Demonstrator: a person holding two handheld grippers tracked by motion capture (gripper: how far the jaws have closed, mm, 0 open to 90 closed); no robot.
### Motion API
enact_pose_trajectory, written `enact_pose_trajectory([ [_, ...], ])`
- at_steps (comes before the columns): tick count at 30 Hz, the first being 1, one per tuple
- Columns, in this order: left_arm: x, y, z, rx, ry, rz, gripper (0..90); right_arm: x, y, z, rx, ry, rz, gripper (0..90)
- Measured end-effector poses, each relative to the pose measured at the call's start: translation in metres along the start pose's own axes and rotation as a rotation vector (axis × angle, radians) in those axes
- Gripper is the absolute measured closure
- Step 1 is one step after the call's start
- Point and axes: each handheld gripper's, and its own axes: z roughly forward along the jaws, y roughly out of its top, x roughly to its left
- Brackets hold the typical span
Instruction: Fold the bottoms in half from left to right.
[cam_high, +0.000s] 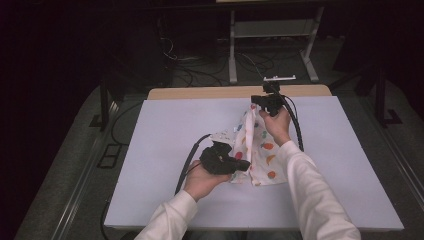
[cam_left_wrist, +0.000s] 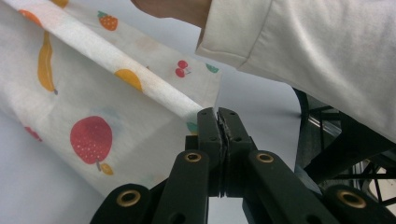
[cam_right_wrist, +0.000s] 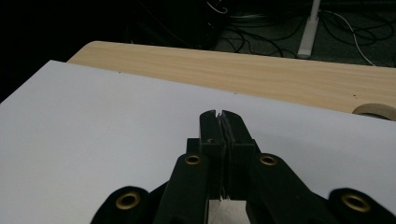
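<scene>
A white cloth printed with fruit lies partly on the table, and its far end is lifted. My left gripper is at the cloth's near edge. In the left gripper view my left gripper is shut, with a folded edge of the cloth pinched at its tips. My right gripper holds the cloth's far end up above the table. In the right gripper view my right gripper is shut, with a sliver of white fabric low between its jaws.
A pale sheet covers the table, and the wooden tabletop shows along the far edge. A roll of tape lies on that wood. White frame legs and cables stand on the dark floor behind. A white sleeve crosses above the left gripper.
</scene>
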Motion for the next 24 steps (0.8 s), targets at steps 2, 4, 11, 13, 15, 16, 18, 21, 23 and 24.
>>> enact_pose_trajectory([
  [2,-0.001,0.003,0.004,0.005,-0.004,0.005,87.7,-0.002,0.000,-0.001,0.001,0.000,0.002,86.7],
  [4,-0.002,0.004,0.007,0.003,-0.008,0.008,87.7,-0.005,0.000,-0.002,0.002,0.002,0.003,86.7],
  [11,-0.006,0.012,0.020,0.001,-0.018,0.018,87.7,-0.016,-0.003,-0.003,0.009,0.014,0.010,86.7],
  [13,-0.006,0.015,0.024,0.001,-0.027,0.022,87.7,-0.019,-0.004,-0.004,0.007,0.023,0.004,86.7],
  [15,-0.007,0.017,0.029,0.000,-0.031,0.020,87.7,-0.023,-0.004,-0.005,0.009,0.023,0.003,86.7],
  [16,-0.007,0.017,0.030,0.001,-0.033,0.021,87.7,-0.024,-0.004,-0.006,0.010,0.025,0.004,86.7],
  [18,-0.008,0.019,0.035,0.007,-0.036,0.024,87.7,-0.027,-0.004,-0.007,0.009,0.028,0.003,86.7],
  [21,-0.007,0.019,0.042,0.012,-0.039,0.021,87.7,-0.032,-0.005,-0.006,0.006,0.045,0.005,86.7],
  [23,-0.008,0.019,0.048,0.018,-0.038,0.019,87.7,-0.036,-0.007,-0.005,0.008,0.066,0.014,86.7],
  [24,-0.008,0.019,0.051,0.022,-0.035,0.019,87.7,-0.038,-0.008,-0.004,0.011,0.070,0.015,86.7],
])
